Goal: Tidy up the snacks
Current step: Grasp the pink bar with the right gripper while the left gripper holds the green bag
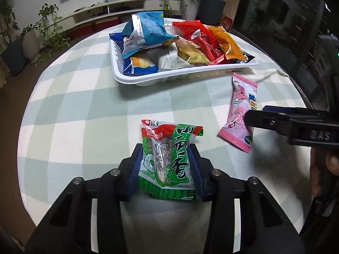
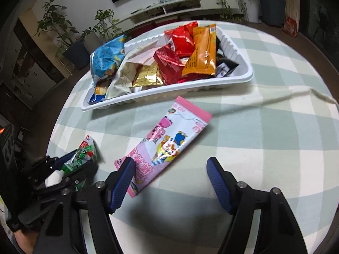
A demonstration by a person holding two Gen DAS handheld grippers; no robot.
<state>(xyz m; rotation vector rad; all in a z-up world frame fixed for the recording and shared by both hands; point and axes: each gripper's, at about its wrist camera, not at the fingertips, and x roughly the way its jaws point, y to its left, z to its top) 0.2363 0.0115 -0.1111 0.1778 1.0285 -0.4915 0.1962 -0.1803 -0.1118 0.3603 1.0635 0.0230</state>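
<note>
My left gripper (image 1: 166, 154) is shut on a green and red snack packet (image 1: 167, 158), held just above the checked tablecloth; the packet also shows in the right wrist view (image 2: 81, 155). My right gripper (image 2: 171, 165) is open over the near end of a pink snack packet (image 2: 163, 144), which lies flat on the cloth; its left finger covers the packet's corner. The pink packet also shows in the left wrist view (image 1: 241, 110), partly behind the right gripper (image 1: 252, 120). A white tray (image 1: 186, 76) at the far side holds several snack packets; it also shows in the right wrist view (image 2: 169, 91).
The round table with a green and white checked cloth (image 1: 84, 105) has a fold in the cloth right of the tray (image 2: 286, 95). Potted plants and a low white TV cabinet (image 1: 118, 8) stand beyond the table.
</note>
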